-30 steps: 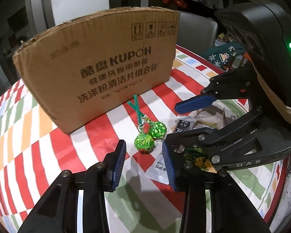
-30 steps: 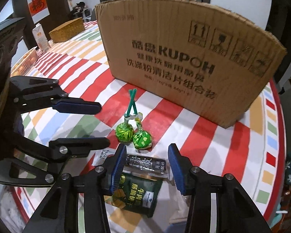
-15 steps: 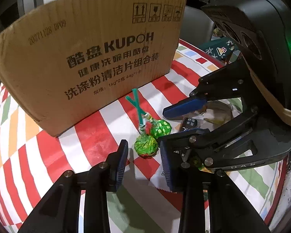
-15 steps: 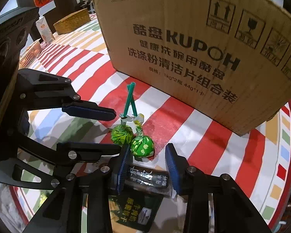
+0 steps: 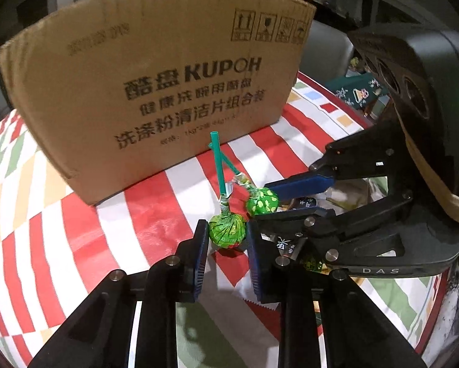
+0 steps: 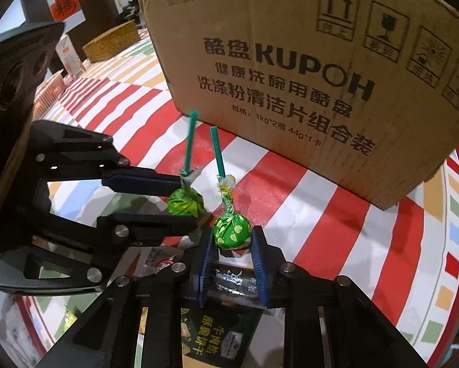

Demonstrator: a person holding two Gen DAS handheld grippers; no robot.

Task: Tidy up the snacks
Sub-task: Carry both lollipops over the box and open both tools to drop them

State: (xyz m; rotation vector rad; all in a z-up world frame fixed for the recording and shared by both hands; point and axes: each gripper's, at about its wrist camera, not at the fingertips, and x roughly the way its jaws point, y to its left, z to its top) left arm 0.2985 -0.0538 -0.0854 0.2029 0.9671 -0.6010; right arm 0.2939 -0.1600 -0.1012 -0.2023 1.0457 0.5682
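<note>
Two green-wrapped lollipops are standing over the striped counter (image 5: 155,214), just in front of the cardboard box (image 5: 155,92). The left tongs (image 5: 226,239) are gripping the darker lollipop (image 5: 227,231) by its head, narrow around it, with the stick pointing up. The right tongs (image 6: 231,240) are gripping the lighter lollipop (image 6: 231,233) the same way. The two tongs are sitting very near each other. Below the right tongs, a black snack packet (image 6: 232,280) and a dark green snack bag (image 6: 211,337) are lying on the counter.

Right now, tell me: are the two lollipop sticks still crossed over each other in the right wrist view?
No: the left lollipop and right lollipop have their green sticks apart.
</note>
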